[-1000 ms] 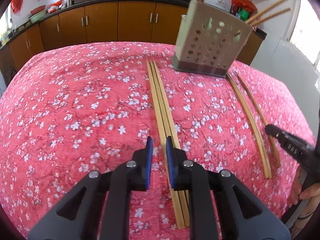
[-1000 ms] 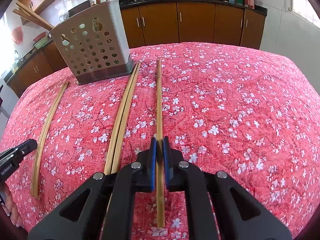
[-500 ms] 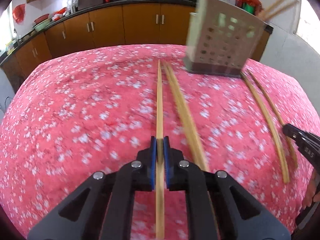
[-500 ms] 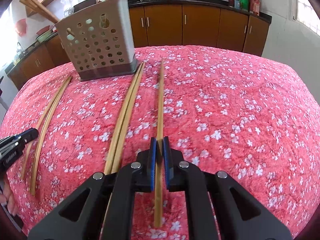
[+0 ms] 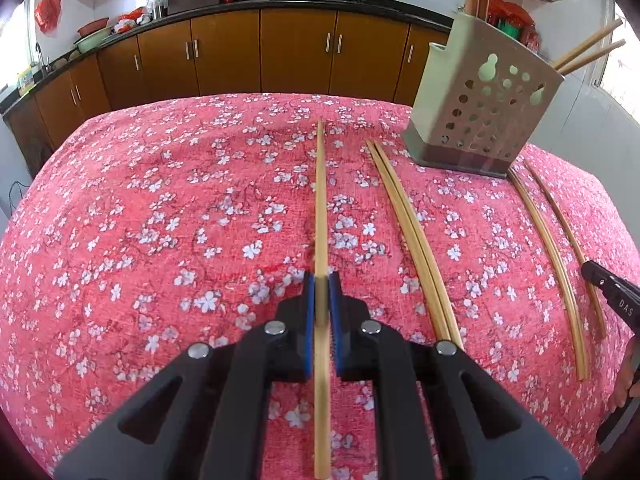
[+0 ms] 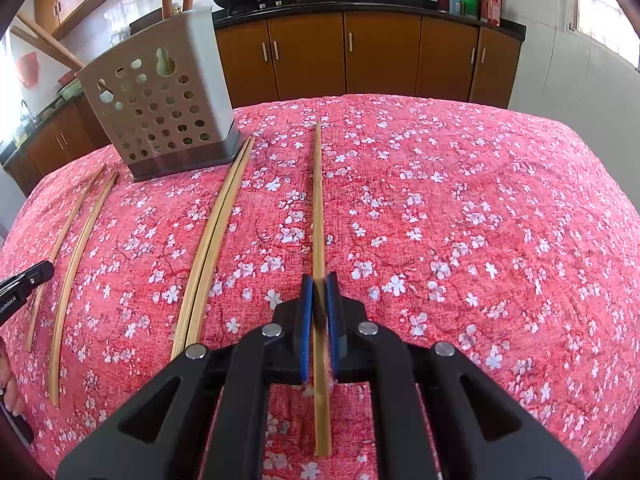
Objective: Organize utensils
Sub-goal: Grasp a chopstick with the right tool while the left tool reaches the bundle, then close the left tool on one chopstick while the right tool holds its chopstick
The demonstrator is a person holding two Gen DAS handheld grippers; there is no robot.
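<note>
Left tool (image 5: 321, 280) clamped on chopstick (image 5: 320, 200); right tool (image 6: 319, 282) clamped on another chopstick (image 6: 318, 200); holder (image 5: 482, 116) at 1 o'clock.

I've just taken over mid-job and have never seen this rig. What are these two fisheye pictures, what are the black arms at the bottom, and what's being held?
There is no robot. A person carries a two-finger tool in each hand, and a camera on each tool looks forward along its fingers. The black arms with blue pads at the bottom of each picture are that tool's own fingers.

In the left wrist view, the left hand-held gripper is shut on a wooden chopstick. In the right wrist view, the right hand-held gripper is shut on another chopstick.

Both work over a red flowered cloth. A pair of loose chopsticks lies beside the left one. Further back stands the perforated holder, with sticks already in it.
</note>
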